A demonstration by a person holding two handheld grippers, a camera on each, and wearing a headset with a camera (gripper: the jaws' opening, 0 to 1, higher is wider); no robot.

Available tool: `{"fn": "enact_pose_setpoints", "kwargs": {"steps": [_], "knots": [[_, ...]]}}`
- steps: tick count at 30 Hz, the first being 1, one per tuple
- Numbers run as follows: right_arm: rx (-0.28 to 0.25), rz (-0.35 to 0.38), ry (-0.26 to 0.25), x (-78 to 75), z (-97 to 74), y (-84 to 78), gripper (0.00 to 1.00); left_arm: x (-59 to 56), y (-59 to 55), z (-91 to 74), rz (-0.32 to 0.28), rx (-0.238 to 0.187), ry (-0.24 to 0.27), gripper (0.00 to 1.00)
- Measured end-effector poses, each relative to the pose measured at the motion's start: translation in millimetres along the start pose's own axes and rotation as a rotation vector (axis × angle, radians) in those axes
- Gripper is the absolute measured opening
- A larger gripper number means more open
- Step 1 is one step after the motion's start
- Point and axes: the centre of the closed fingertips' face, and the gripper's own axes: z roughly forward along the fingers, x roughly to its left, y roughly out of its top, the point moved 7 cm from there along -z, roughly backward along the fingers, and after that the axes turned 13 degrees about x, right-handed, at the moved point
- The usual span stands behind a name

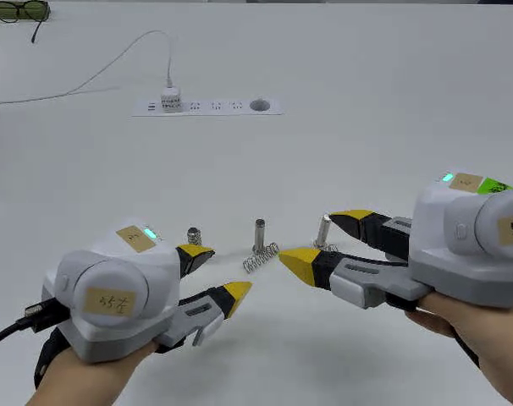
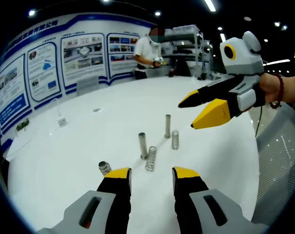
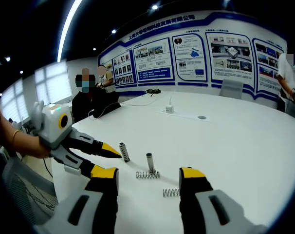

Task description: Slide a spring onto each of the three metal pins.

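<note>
Left gripper (image 1: 216,271): jaws moderately apart, nothing between them, held low over the bench (image 1: 366,144). Right gripper (image 1: 324,238): jaws wide apart, empty, tips pointing toward the left gripper.

Pin 1 (image 1: 194,230): upright, with the fitted spring (image 3: 124,153) coiled around it. It stands just beyond the left gripper's upper jaw tip.

Pin 2 (image 1: 259,233): bare and upright, between the two grippers and ahead of the left gripper's jaws. Spring A (image 1: 261,258) lies on the bench at its base. Touching or just apart: cannot tell.

Pin 3 (image 1: 323,230): bare and upright, right by the right gripper's jaw tips, seen in the opening between them in the head view.

Spring B (image 3: 171,192): lies flat on the bench. In the right gripper view it sits low inside the span of that gripper's own jaws, nearer its right jaw.

Power strip (image 1: 207,106): far beyond both grippers.
</note>
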Motion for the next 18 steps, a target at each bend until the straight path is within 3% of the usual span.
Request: {"fn": "enact_pose_setpoints", "kwargs": {"steps": [18], "knots": [[0.012, 0.020, 0.020, -2.9, -8.6, -8.6, 0.53, -0.4, 4.1, 35.8, 0.042, 0.052, -0.039, 0.26]]}}
